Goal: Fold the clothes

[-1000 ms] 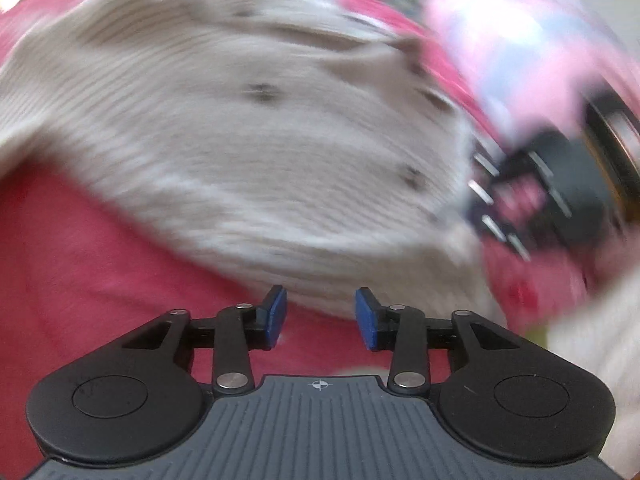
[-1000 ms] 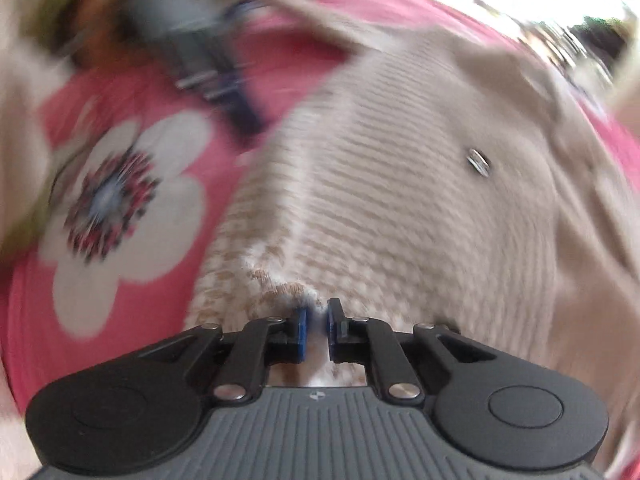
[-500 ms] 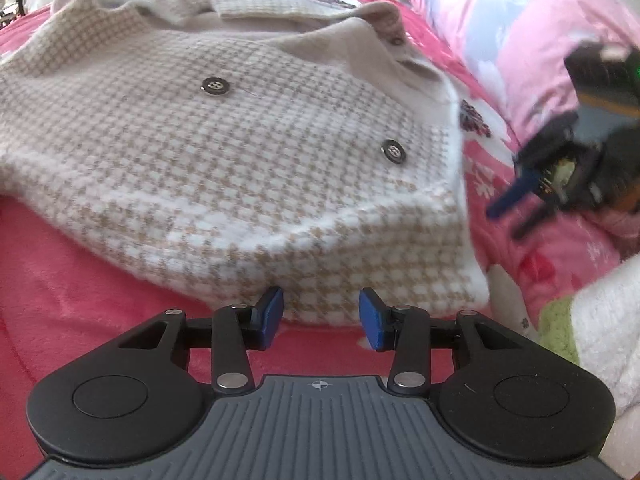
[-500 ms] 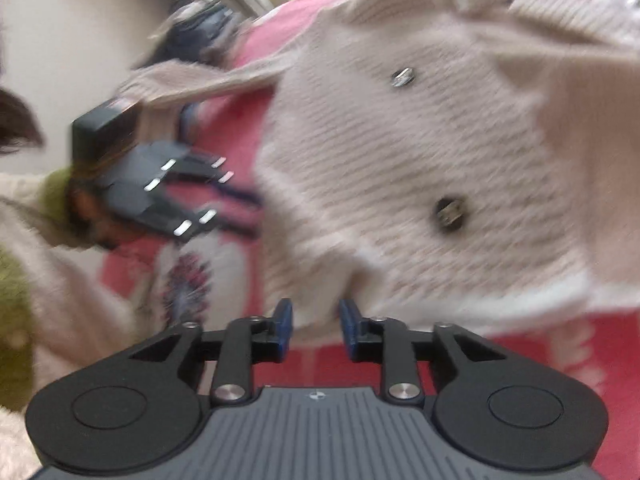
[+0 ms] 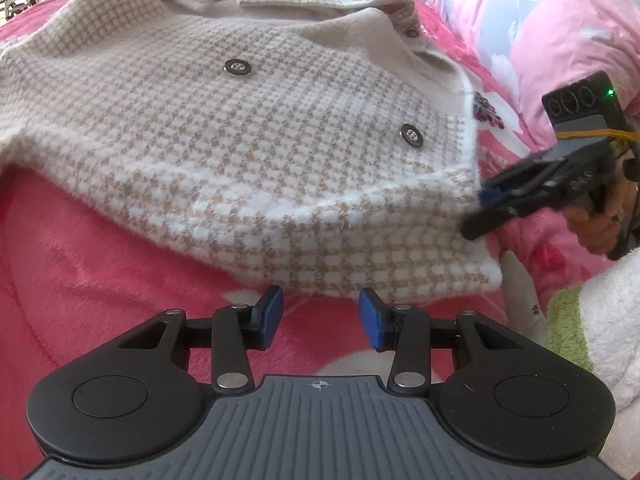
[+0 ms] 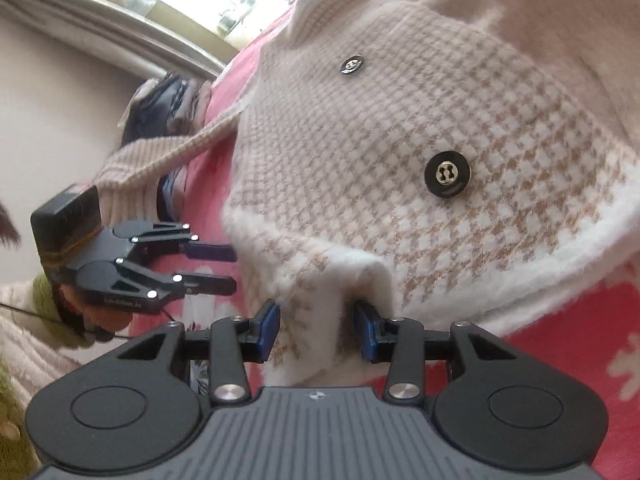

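Since half a second ago the right gripper (image 6: 316, 330) has been brought closer to the cardigan (image 5: 248, 128), and its jaws have just been opening; a fold of the hem is now seen between the blue pads, which stand apart, though whether they press on the cloth cannot be told with certainty. In the left wrist view the right gripper (image 5: 478, 214) is now seen at the cardigan's right hem corner, where before it was held well away over the pink bedding. The blur of a second ago is gone from both views.

One cardigan is counted, cream and tan in a houndstooth knit, laid on a pink blanket (image 5: 80, 272) with its hem nearest the cameras. Two dark buttons (image 5: 237, 67) are shown on its front in the right wrist view; in the left wrist view a third, smaller one (image 5: 412, 33) is seen farther off near the collar. One sleeve (image 6: 160, 160) is stretched out to the left in the right wrist view. One pink flowered pillow (image 5: 540, 20) is seen at the far right.

Two grippers are counted. The left gripper (image 5: 320, 320) is held just short of the hem, its jaws parted with nothing between them, the blanket showing through the gap. It is seen again from the right wrist (image 6: 224, 266), beside the cardigan's left edge, jaws apart and empty.
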`<state>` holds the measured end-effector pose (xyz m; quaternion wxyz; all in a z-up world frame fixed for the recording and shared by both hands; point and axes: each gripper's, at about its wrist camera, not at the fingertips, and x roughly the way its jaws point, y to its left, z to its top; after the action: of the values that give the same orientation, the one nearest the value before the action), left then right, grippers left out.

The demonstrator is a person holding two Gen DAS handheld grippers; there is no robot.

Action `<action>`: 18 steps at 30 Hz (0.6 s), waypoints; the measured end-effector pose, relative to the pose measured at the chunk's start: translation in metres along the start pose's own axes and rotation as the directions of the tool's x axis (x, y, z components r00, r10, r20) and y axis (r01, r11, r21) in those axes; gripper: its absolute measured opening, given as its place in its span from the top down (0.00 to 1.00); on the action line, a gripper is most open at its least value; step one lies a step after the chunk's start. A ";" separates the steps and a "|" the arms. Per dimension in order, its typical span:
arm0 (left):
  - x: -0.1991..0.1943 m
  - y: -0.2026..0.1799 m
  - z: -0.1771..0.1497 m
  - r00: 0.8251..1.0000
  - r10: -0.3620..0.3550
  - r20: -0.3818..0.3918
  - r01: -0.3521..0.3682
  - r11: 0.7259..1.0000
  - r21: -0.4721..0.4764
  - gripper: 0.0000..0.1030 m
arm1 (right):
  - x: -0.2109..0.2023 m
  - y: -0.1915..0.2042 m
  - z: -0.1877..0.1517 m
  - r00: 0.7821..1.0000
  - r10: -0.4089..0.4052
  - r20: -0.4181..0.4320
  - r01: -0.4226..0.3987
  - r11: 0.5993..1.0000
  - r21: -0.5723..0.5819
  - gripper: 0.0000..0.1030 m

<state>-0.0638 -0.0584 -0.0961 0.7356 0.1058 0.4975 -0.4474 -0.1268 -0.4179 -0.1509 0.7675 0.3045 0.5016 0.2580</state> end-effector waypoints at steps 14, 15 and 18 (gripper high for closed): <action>-0.015 0.062 -0.010 0.996 -0.088 0.024 0.091 0.962 -0.259 0.59 | 0.041 0.050 -0.016 0.964 0.169 -0.204 -0.209 0.958 -0.197 0.68; -0.016 0.068 -0.011 0.994 -0.104 0.033 0.109 0.951 -0.289 0.59 | 0.040 0.054 -0.015 0.967 0.151 -0.204 -0.196 0.955 -0.223 0.68; -0.020 0.079 -0.009 0.991 -0.115 0.075 0.134 0.924 -0.359 0.59 | 0.045 0.077 -0.024 0.977 0.045 -0.209 -0.126 0.910 -0.395 0.67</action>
<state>-0.0113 0.0043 -0.1067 0.7254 -0.0754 0.5578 -0.3962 -0.1400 -0.3283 -0.1299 0.7490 0.1334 0.4961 0.4185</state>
